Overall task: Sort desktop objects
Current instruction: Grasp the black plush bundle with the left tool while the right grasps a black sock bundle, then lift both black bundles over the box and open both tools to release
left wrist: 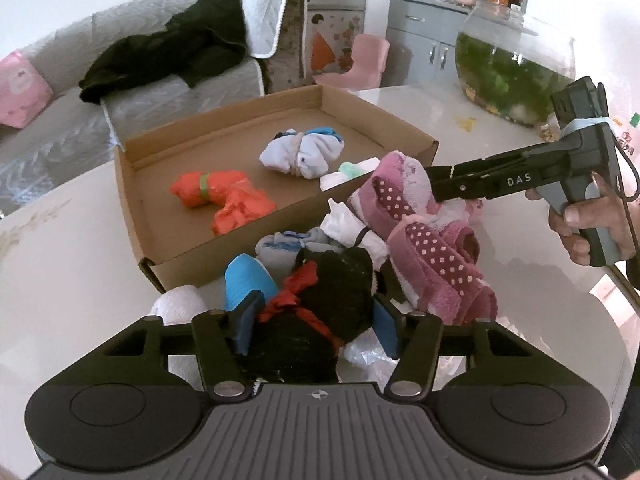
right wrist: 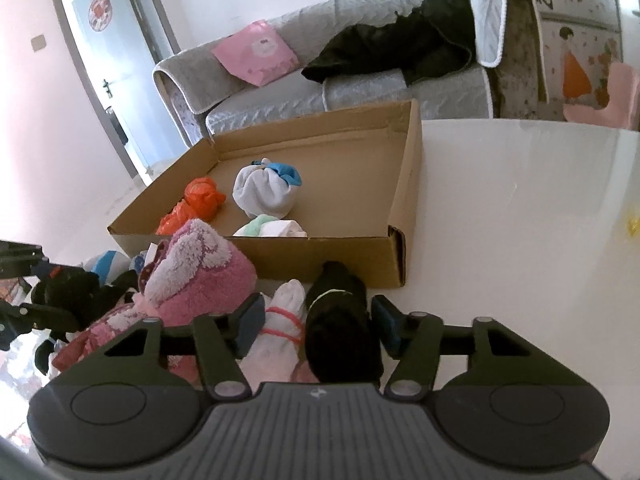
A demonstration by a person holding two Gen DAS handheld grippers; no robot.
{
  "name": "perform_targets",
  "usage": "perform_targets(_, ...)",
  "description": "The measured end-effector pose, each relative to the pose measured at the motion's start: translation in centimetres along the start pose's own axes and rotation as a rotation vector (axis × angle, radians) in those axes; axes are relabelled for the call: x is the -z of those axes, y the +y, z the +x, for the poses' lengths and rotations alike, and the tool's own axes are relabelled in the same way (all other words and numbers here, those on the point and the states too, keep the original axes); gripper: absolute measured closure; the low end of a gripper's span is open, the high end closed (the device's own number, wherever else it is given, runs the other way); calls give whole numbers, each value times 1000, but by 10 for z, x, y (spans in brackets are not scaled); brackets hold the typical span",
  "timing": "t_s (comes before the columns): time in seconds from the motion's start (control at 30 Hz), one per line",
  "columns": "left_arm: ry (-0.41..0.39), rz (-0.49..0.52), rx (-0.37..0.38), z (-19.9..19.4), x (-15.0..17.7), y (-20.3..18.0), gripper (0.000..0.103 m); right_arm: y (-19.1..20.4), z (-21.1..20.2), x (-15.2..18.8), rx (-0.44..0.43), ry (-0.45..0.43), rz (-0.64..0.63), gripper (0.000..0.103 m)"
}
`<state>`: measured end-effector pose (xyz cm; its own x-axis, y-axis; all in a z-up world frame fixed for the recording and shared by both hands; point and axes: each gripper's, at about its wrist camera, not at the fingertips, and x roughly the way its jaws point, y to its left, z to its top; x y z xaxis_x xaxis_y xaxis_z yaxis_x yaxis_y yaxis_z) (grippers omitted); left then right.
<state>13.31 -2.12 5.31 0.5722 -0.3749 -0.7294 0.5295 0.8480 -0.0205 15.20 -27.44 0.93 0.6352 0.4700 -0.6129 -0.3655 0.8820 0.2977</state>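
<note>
A black sock bundle with a red tie [left wrist: 320, 304] fills the gap of my left gripper [left wrist: 317, 324], whose blue pads press on both its sides. My right gripper [right wrist: 318, 325] is shut across two bundles side by side: a white one with a pink tie [right wrist: 280, 332] and a black one with a pale band [right wrist: 340, 320]. Fluffy pink dotted socks [left wrist: 432, 264] [right wrist: 200, 276] lie in the pile between the two grippers. The open cardboard box [left wrist: 240, 240] [right wrist: 320, 256] holds an orange bundle [left wrist: 224, 196], a white-and-blue bundle [left wrist: 300, 152] and a white-and-green one [left wrist: 352, 172].
More socks, blue [left wrist: 244, 280] and white [left wrist: 176, 304], lie beside the left gripper. A glass fishbowl [left wrist: 512, 68] stands at the table's far right. A hand [left wrist: 580, 224] holds the right gripper's handle. A grey sofa [right wrist: 360, 84] lies beyond the table's white top [right wrist: 500, 200].
</note>
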Motion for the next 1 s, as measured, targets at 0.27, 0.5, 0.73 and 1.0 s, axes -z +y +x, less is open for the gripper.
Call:
perform_targets(0.27,-13,-34,-20,-14,0,1,49,-6,-16,1,-17,-31,74,71)
perform_targets(0.5,8,-42,-29,-11,4,3,49,-4,-8,5,0,-2,47,68)
perform_targets(0.73,7,-43,-33,-9,5,1,49,-10,-3,0,-30,4,73,75)
perform_targets(1.0,-16,-73,-56,-23,2,4,50,-11,-19,0,-59,-44,113,75)
